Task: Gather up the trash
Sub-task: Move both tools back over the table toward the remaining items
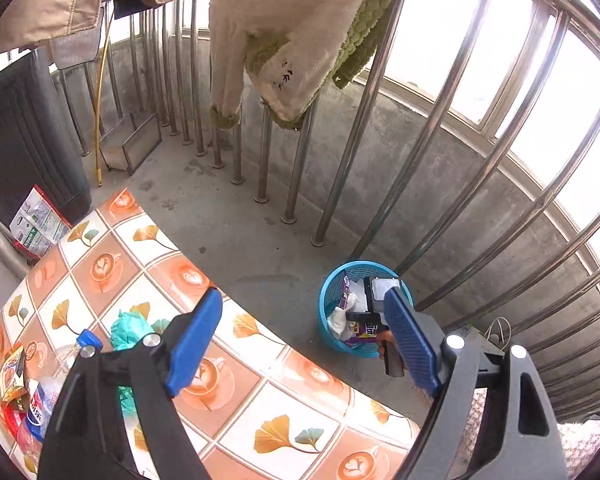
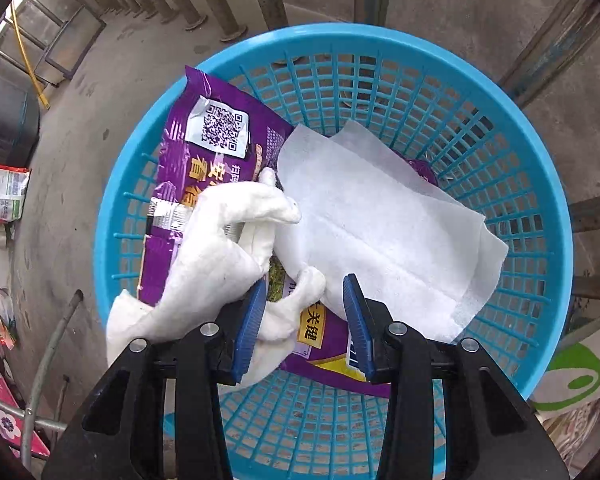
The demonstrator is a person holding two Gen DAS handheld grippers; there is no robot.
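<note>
Right gripper (image 2: 304, 320) jaws spread over blue basket (image 2: 540, 184), QR-coded purple wrapper (image 2: 188, 168); left gripper (image 1: 304, 344) jaws spread

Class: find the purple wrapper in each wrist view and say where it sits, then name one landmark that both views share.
Left wrist view: the purple wrapper is small, right of centre, inside the blue basket on the floor, partly behind the right claw.
Right wrist view: the wrapper fills the centre-left, lying in the basket under white tissues.
Shared landmark: the blue basket.
</note>
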